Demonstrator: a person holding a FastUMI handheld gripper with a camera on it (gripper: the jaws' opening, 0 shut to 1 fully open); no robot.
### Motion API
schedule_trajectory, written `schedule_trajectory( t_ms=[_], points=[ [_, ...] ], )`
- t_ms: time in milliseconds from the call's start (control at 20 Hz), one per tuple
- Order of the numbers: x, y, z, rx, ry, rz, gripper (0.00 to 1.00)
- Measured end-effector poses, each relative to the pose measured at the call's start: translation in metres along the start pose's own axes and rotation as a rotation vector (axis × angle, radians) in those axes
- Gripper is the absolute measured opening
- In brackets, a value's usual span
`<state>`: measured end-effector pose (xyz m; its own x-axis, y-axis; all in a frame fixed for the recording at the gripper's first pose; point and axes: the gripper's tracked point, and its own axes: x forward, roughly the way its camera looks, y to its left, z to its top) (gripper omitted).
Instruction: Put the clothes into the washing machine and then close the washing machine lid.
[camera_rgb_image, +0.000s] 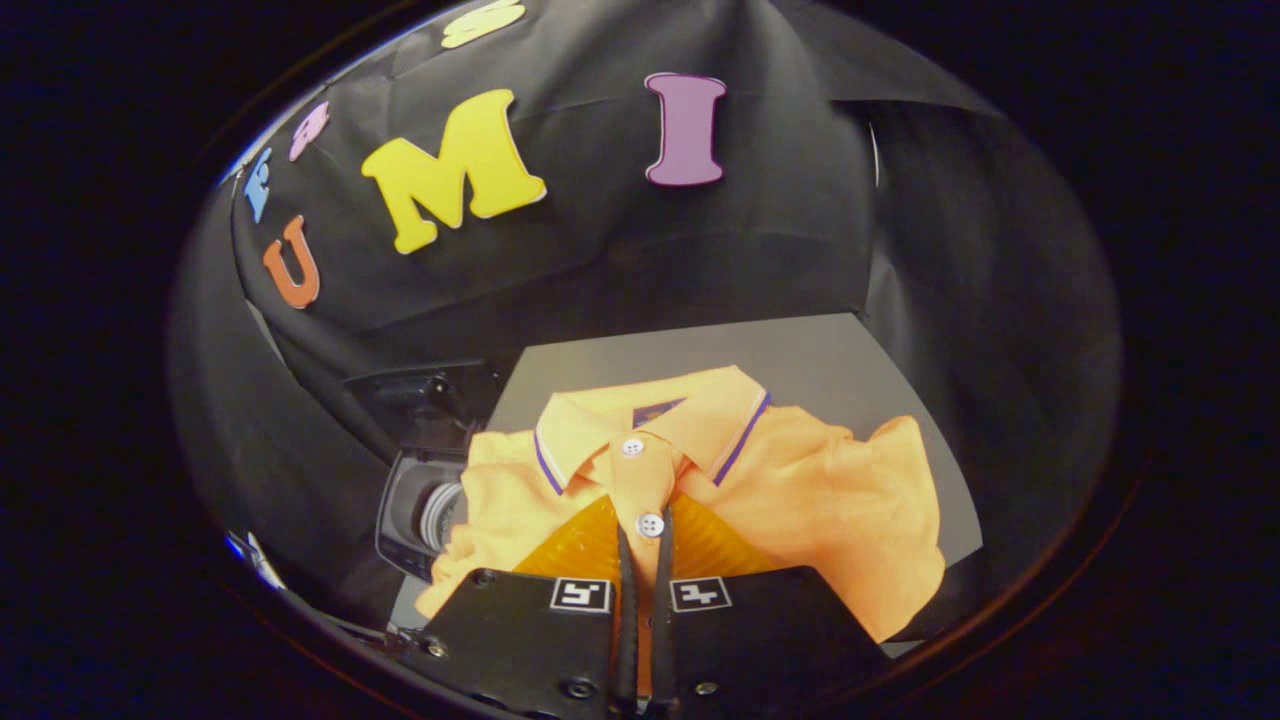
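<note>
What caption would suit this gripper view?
Gripper shut on the orange polo shirt at its button placket, washing machine beside it.

**Grey table, one shirt on it**

A flat grey table stretches beyond the claw. An orange polo shirt lies rumpled on it, collar farthest from the fingers, its buttoned placket running back between the two closed fingers, which pinch the fabric there.
</note>
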<state>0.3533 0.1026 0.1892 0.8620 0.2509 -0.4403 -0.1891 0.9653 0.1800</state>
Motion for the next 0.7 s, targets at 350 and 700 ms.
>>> schedule_trajectory(
  t_ms=[350,700],
  points=[
    [-0.080,0.087,0.012,-0.009,-0.088,0.094,0.09],
    [-0.114,0.184,0.001,-0.069,-0.126,0.162,0.09]
  ],
)
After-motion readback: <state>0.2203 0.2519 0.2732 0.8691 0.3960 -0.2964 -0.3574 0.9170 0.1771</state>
